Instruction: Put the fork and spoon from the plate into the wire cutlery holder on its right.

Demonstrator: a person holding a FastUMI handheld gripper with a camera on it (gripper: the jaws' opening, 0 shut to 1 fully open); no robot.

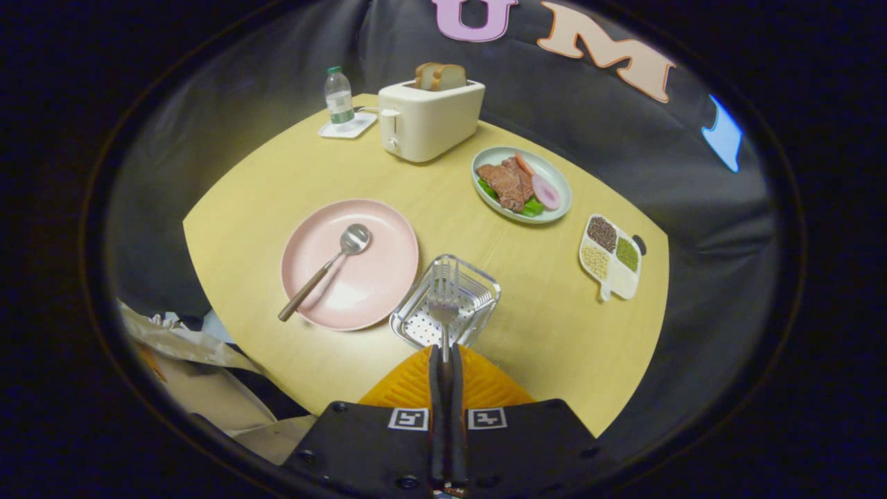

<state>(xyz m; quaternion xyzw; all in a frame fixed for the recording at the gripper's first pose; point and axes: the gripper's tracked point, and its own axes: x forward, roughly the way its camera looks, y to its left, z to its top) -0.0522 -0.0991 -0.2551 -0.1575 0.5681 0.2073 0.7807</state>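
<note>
Gripper (445, 357) is clamped nearly closed on the fork (443, 305), both fingers pinching the handle w/ the tines pointing away, hanging over the wire cutlery holder (485, 291). Holder sits on the table (554, 333) just right of the pink plate (374, 277), touching or almost touching its rim (hard to tell which). Spoon (332, 267) lies on the plate, bowl toward the middle, handle running out over the near-left rim.

Risks from here, as I judge them:
- Grip is on a thin handle end, so the fork can pivot betw. the fingers and swing off line before release.
- Let go too high and the fork may bounce off the holder's wall or tip out onto the table.
- Holder looks light; a fork pushed down into the mesh could shove it into the plate.
- Spoon pickup comes next, and its handle overhanging the rim means a clumsy pinch could lever it off the plate.

Toaster (429, 121), bottle (339, 97), food plate (521, 186) and grain tray (611, 258) are well apart, no worry.
</note>
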